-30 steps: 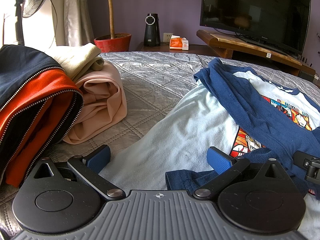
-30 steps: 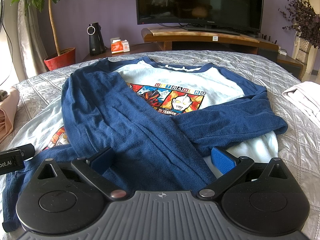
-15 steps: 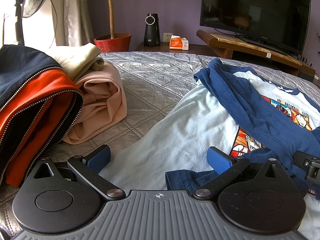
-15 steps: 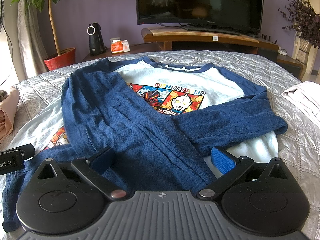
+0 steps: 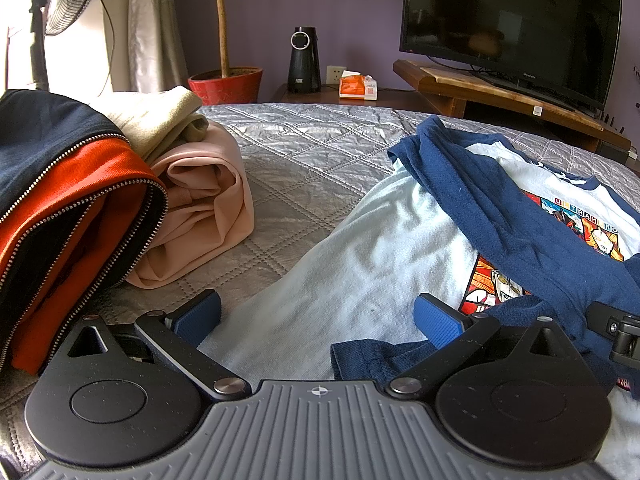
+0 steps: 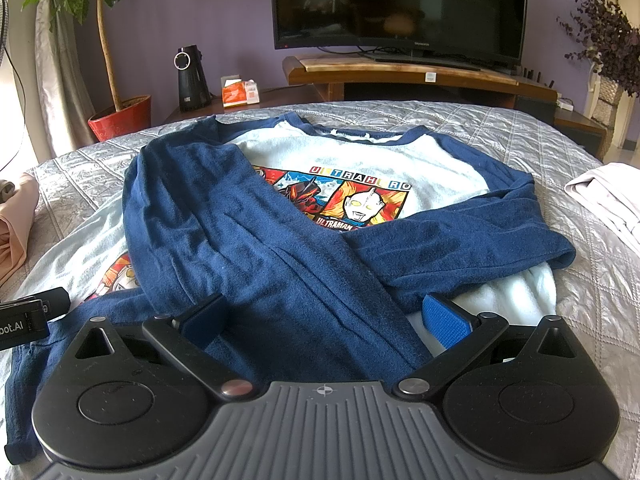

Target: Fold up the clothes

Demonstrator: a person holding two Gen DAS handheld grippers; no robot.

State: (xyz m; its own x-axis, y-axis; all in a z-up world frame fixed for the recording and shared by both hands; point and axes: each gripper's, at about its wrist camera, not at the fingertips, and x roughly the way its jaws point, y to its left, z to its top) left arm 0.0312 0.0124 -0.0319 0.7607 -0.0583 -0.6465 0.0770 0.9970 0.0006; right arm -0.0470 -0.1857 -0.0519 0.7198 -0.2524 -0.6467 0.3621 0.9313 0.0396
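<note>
left wrist / left gripper [image 5: 318, 314]: we see both blue pads spread wide, nothing between them; it sits low over the near hem of the shirt.
left wrist / shirt [image 5: 360, 280]: pale body with navy sleeves, lying flat on the quilted bedspread [image 5: 312, 172], right of centre; one navy sleeve is folded across the chest print.
left wrist / folded pile: pink garment [image 5: 208, 208] and beige garment [image 5: 156, 120] stacked at left; beside them a navy-and-orange zip jacket [image 5: 68, 208].
left wrist / background: red plant pot [image 5: 226, 84], black speaker [image 5: 304, 60], TV [image 5: 508, 24] on a wooden stand.
right wrist / right gripper [image 6: 324, 316]: we see it wide open too, empty; the navy fabric lies under and between the pads, not pinched.
right wrist / shirt [image 6: 360, 152]: centred on the bed, collar facing the TV; both sleeves are crossed over the front, the left-hand one lying on top.
right wrist / other: tip of the left gripper shows at the left frame edge; white cloth [image 6: 608, 196] at right, apart from the shirt.
</note>
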